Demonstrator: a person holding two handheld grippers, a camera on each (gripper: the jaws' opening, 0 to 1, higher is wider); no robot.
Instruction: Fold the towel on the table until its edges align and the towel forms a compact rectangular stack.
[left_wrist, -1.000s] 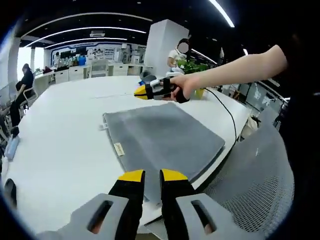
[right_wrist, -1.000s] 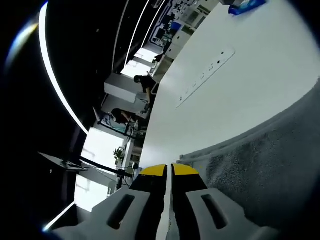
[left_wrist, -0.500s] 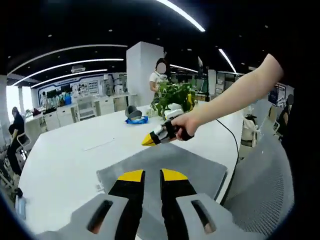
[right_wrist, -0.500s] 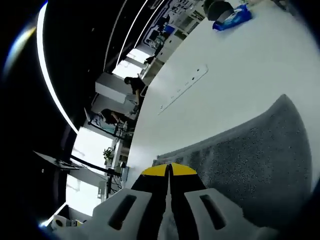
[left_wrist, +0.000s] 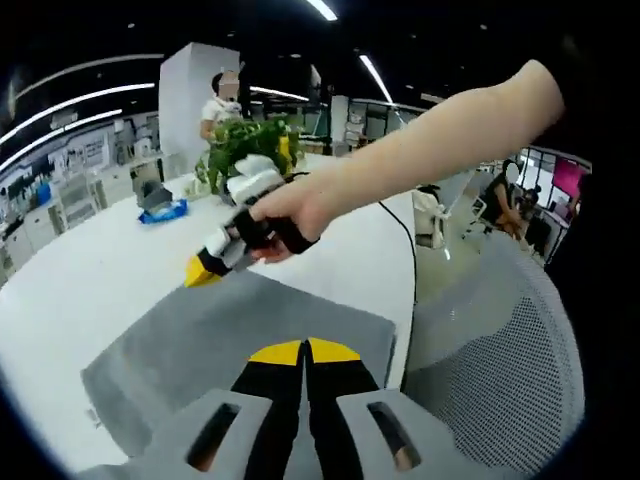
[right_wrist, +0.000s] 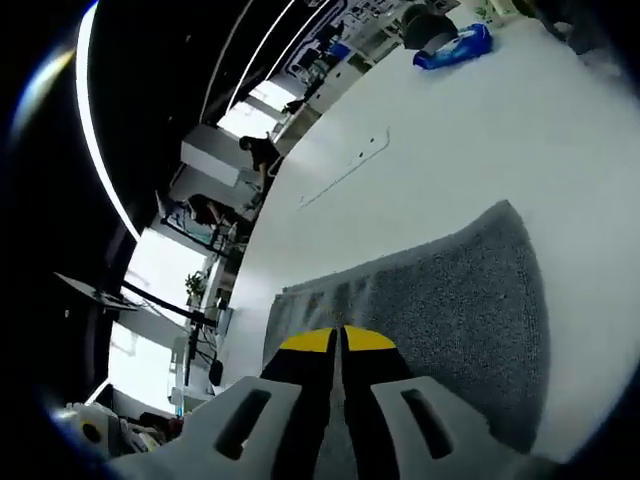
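The grey towel (left_wrist: 200, 345) lies flat on the white table (left_wrist: 90, 280), and its far corner (right_wrist: 505, 210) comes up in the right gripper view. My left gripper (left_wrist: 303, 352) is low over the towel's near part, its yellow-tipped jaws shut with cloth at their tips. A hand holds my right gripper (left_wrist: 203, 270) just above the towel's far edge, pointing down and left. In its own view the right gripper (right_wrist: 340, 340) has its jaws pressed together over the towel (right_wrist: 450, 300), and I see no cloth raised with it.
A potted plant (left_wrist: 250, 145) and a blue packet (left_wrist: 162, 211) stand at the table's far side. A black cable (left_wrist: 405, 240) runs over the table's right edge. A grey mesh chair (left_wrist: 500, 380) is close on the right. People sit at desks in the background.
My left jaws have gone from slightly apart to shut over the towel. The right gripper has risen from the towel's corner, so its view takes in more of the cloth. Both cameras have swung.
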